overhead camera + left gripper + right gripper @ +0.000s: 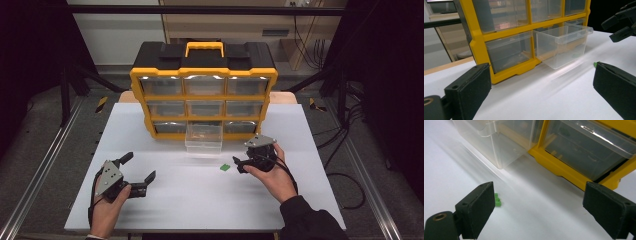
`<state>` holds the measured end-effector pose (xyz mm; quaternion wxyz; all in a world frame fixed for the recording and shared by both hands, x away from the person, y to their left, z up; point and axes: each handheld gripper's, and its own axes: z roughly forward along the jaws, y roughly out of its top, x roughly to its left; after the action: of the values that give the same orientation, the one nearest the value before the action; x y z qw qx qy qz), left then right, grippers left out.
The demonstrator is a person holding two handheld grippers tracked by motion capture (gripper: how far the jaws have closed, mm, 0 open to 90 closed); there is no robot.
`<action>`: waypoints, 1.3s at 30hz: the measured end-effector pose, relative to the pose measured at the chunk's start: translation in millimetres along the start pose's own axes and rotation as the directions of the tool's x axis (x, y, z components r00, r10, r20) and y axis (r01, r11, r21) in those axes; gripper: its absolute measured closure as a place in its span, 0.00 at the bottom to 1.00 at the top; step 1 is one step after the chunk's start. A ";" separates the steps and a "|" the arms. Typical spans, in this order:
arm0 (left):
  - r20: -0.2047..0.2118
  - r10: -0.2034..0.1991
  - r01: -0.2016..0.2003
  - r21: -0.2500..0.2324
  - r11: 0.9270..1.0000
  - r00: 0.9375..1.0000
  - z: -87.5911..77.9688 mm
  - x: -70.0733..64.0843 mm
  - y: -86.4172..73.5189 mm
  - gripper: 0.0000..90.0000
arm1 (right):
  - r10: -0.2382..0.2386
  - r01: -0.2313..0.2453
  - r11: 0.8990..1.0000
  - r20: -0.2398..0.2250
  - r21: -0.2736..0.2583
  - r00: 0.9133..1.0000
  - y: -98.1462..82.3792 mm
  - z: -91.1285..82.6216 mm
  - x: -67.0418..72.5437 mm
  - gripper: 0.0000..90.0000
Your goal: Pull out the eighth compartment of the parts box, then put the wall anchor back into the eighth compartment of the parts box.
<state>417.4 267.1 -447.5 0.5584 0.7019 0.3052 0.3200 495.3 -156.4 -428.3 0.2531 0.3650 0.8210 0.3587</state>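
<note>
White worktop (165, 200): right claw (241, 164) released beside green connector (224, 168), left claw (139, 172) released near front-left corner. Risk: jaw nudges connector away; pulled-out clear drawer (203, 139) close behind.

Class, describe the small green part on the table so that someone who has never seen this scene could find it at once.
Start at the yellow and black drawer cabinet at the back of the white table. Its bottom-middle clear drawer is pulled out; in front of it, slightly right, near the right gripper, lies the green part. It is the table's only loose, brightly coloured piece.
</note>
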 end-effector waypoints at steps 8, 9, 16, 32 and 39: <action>0.002 -0.003 0.003 -0.001 1.000 1.000 -0.1 0.0 -0.4 0.01 | 0.055 -0.052 0.998 -0.076 0.041 0.996 4.9 7.1 -7.4 0.13; 0.001 -0.003 0.003 -0.001 1.000 1.000 -0.1 0.0 -0.4 0.01 | 0.063 -0.060 0.997 -0.081 0.042 0.995 5.8 7.2 -7.9 0.13; -0.002 -0.002 0.002 0.000 1.000 1.000 -0.4 0.4 -0.1 0.01 | 0.080 -0.075 0.996 -0.094 0.053 0.992 10.9 8.8 -9.1 0.12; -0.011 -0.006 0.006 -0.011 1.000 1.000 -2.4 1.6 0.5 0.01 | 0.104 -0.098 0.994 -0.105 0.054 0.989 11.4 4.5 -9.6 0.13; -0.012 -0.004 0.004 -0.011 1.000 1.000 -2.5 1.3 0.7 0.01 | 0.092 -0.086 0.995 -0.109 0.057 0.990 10.1 8.1 -7.5 0.22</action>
<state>416.3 269.4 -446.2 0.5609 0.6963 0.3082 0.3248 509.5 -154.1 -424.3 0.1809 0.3871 0.8257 0.3681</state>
